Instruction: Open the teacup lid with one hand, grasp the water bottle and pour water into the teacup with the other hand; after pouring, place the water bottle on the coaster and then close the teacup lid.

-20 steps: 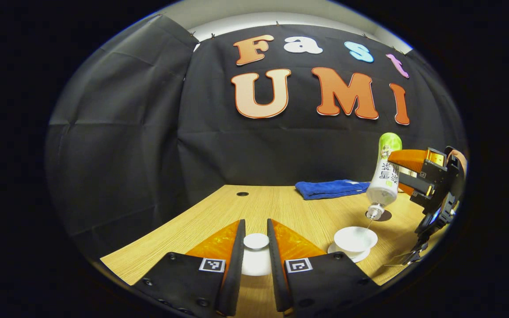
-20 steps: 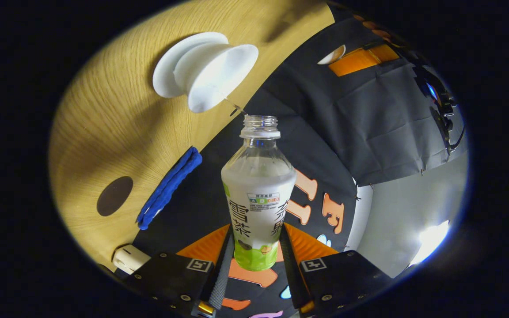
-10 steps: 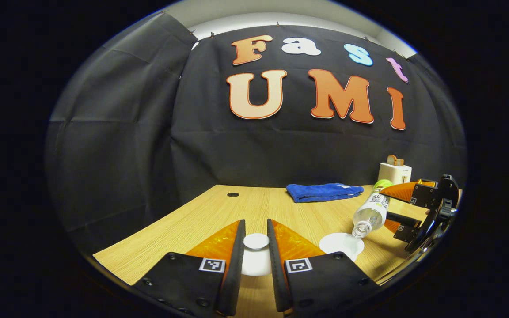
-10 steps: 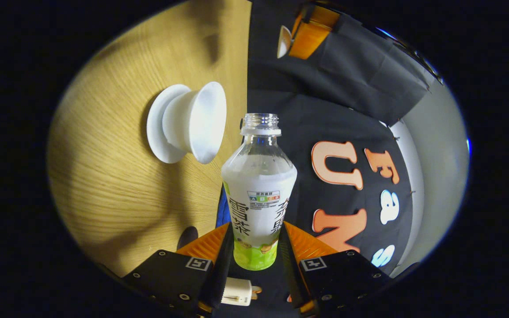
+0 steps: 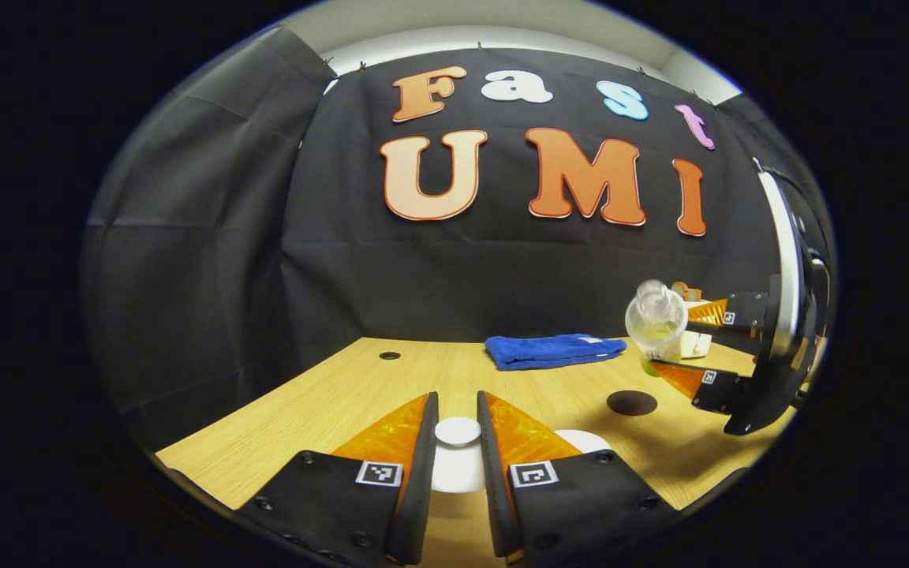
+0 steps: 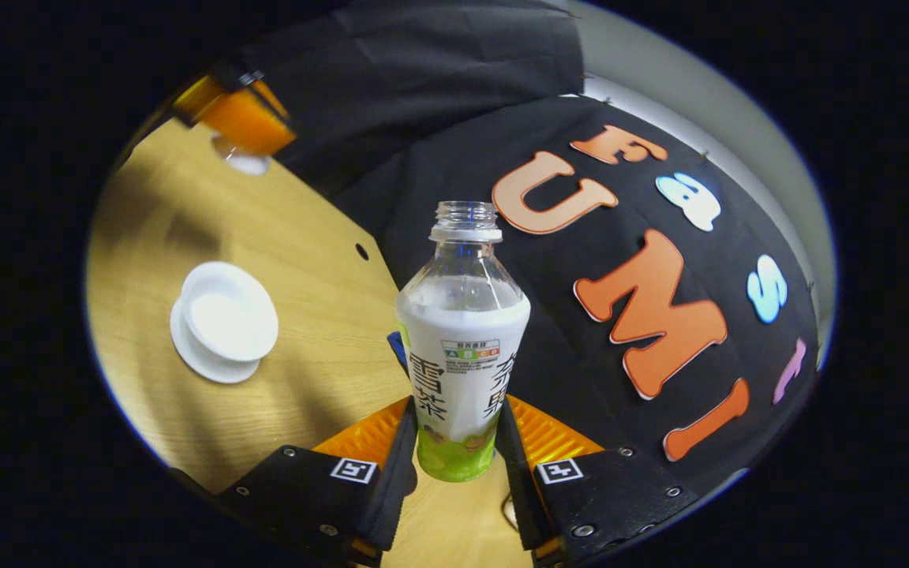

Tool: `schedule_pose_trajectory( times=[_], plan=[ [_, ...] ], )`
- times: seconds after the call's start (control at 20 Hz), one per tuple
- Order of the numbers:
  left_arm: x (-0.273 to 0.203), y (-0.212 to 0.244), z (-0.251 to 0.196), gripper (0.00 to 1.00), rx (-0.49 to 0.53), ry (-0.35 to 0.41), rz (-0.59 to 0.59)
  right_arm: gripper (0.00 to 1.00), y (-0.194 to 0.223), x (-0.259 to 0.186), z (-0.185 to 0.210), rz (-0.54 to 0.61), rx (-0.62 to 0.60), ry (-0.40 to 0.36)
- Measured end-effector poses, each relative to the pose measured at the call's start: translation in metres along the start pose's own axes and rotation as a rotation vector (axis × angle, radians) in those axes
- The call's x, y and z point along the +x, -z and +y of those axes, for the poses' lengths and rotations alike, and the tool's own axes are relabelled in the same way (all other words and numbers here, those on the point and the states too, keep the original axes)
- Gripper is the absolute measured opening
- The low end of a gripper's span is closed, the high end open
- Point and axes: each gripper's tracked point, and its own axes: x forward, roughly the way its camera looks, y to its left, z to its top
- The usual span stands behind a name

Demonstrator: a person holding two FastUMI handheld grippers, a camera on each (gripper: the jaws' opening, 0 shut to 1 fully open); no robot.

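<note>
A: Where do we stand? Our right gripper (image 6: 454, 442) has both fingers pressed on the lower body of the water bottle (image 6: 462, 347), down by its green base. Seen from the left gripper view, the bottle (image 5: 654, 322) is in the air with its open mouth tipped toward us, near the back right of the wooden table (image 5: 328, 402).

B: And our left gripper (image 5: 457, 442) is pinching the knob of the teacup lid (image 5: 457, 431), both fingers tight on it, held off to the side. The teacup (image 6: 232, 314) sits open on its saucer (image 6: 198, 355), white inside; we cannot tell how full it is.

A: So we judge that pouring is over and the step in hand is setting the bottle on the coaster (image 5: 631, 402), the dark round patch on the table just below and in front of the bottle.

B: Then we should bring the bottle fully upright first. The cap is off and some water may remain, so any lean could spill.

A: Agreed. We centre the base over the coaster and lower straight down, slowly, so the bottom lands flat and not on the coaster's edge.

B: We spread the fingers only once the bottle stands by itself, and draw back without brushing it. The blue cloth (image 5: 553, 349) lies behind, well apart, so it should not interfere.

A: Meanwhile we hold the lid steady, away from the cup, ready for closing.
</note>
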Motion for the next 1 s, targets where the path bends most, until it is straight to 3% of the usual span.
schedule_pose_trajectory(
  times=[0.25, 0.55, 0.75, 1.0],
  plan=[
    [0.001, -0.006, -0.02, 0.36, 0.002, 0.033, -0.02, 0.59, 0.009, 0.003, 0.009, 0.041, 0.291, -0.005],
    [0.001, 0.004, -0.028, 0.34, 0.015, 0.039, 0.004, 0.6, 0.018, 0.0, 0.026, 0.147, 0.636, -0.077],
    [0.002, 0.013, -0.026, 0.35, 0.016, 0.029, 0.024, 0.6, 0.014, -0.001, 0.041, 0.201, 0.763, -0.116],
    [0.005, 0.016, -0.023, 0.35, 0.012, 0.024, 0.035, 0.6, 0.014, -0.004, 0.046, 0.259, 0.797, -0.135]
  ],
)
